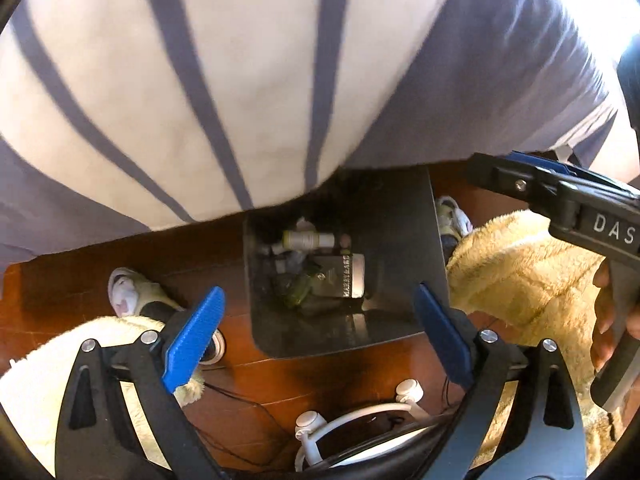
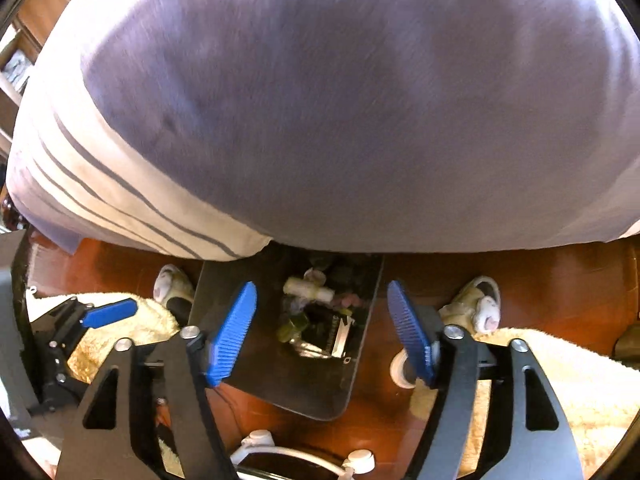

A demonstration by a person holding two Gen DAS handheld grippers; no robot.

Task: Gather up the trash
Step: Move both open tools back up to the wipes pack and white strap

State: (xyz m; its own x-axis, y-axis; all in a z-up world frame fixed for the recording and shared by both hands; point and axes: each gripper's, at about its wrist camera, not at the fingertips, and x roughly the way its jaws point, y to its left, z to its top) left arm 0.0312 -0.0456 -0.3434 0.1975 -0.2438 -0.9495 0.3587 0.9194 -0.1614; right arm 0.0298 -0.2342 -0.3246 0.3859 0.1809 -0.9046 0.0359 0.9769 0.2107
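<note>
A: Where is the trash (image 1: 316, 268)?
B: In the black bin (image 1: 400, 240), down between the left gripper's (image 1: 316, 336) fingers.
A: Are the grippers holding anything?
B: No. The left and the right gripper (image 2: 322, 332) are both spread wide.

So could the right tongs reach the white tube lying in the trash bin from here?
Probably yes. The right tongs are open and empty above the black bin, and the white tube lies on top of the trash, uncovered; only the bin's depth might hinder.
</note>
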